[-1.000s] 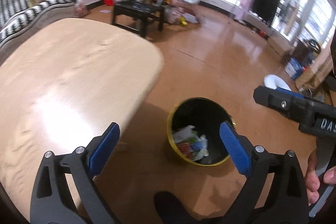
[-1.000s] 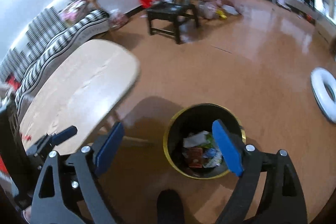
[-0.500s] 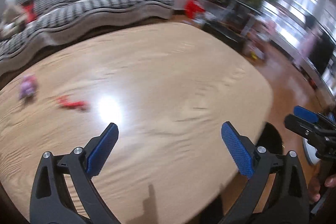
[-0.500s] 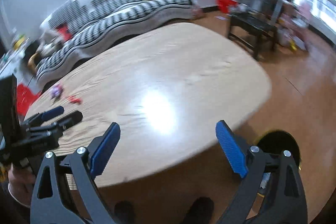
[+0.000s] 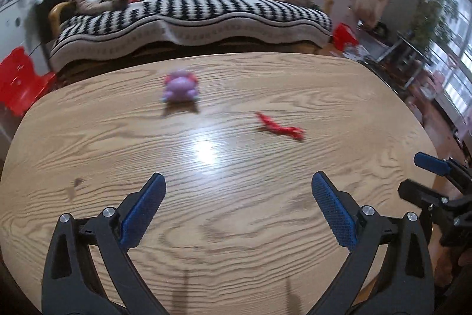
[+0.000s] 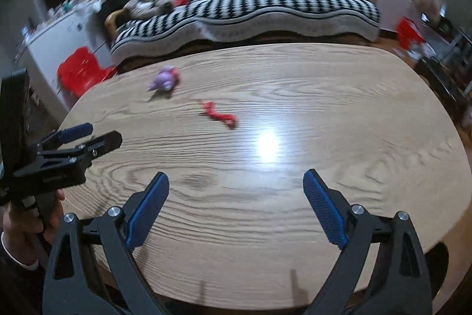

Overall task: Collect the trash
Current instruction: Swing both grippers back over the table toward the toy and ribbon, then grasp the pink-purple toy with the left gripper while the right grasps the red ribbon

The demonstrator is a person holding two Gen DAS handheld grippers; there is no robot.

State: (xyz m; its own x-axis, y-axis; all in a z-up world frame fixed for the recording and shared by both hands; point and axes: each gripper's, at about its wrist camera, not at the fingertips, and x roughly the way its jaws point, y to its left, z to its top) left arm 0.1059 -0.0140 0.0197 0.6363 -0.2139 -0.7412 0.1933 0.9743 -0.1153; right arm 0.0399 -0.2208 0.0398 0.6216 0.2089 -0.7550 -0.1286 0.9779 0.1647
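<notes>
A red scrap of wrapper [image 5: 280, 128] lies on the wooden table [image 5: 236, 226], right of centre; it also shows in the right wrist view [image 6: 218, 114]. A small purple toy-like object [image 5: 180, 87] sits farther back left, seen too in the right wrist view [image 6: 165, 78]. My left gripper [image 5: 236, 208] is open and empty above the near table edge. My right gripper [image 6: 236, 208] is open and empty, also over the near edge. Each gripper shows in the other's view, the right one [image 5: 436, 182] and the left one [image 6: 76, 143].
A black-and-white striped sofa [image 5: 191, 11] stands behind the table, with a cushion heap on its left end. A red stool [image 5: 17, 78] stands at the left. The rim of a dark bin [image 6: 439, 262] peeks from under the table's near right edge.
Both grippers swung left from the floor bin up to the table. The bin left the left wrist view; the red scrap and purple object came into the centre.
</notes>
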